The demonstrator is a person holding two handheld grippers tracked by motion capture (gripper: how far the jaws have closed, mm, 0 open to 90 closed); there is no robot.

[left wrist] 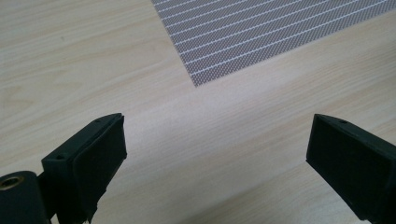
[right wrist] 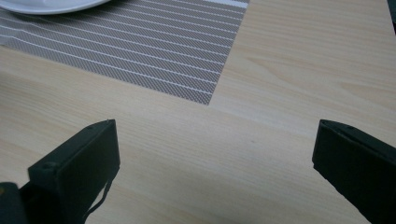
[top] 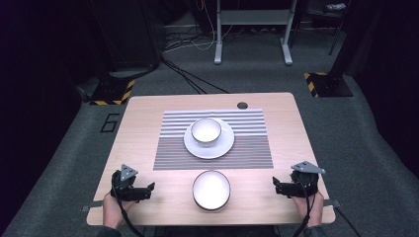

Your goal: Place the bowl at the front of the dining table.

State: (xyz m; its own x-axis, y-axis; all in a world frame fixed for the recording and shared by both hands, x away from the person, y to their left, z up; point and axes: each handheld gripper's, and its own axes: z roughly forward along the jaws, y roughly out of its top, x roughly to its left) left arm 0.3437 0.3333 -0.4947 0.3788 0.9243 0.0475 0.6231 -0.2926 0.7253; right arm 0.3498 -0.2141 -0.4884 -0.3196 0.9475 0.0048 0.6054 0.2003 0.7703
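You hold both grippers at rest near the front edge of the table (top: 148, 106), one at each side, with nothing yet grasped; judged from this layout, the work stands at its opening step, before any approach. The near bowl (top: 211, 189) sits on bare wood between your two hands, just in front of the striped placemat (top: 257, 148). A second bowl (top: 206, 131) already rests on the white plate (top: 225, 145) at the centre of that mat. The left gripper (top: 150, 190) points inward toward the near bowl and is apart from it; in the left gripper view its jaws stand wide apart over bare wood, with the mat's corner (left wrist: 201, 79) ahead. The right gripper (top: 276, 185) mirrors it, jaws likewise spread wide and touching nothing; the right gripper view shows the mat corner (right wrist: 205, 95) and the plate's rim (right wrist: 51, 5) beyond. The next move probably calls for bringing one gripper to the near bowl's rim, with one jaw inside and one outside its wall, before closing.
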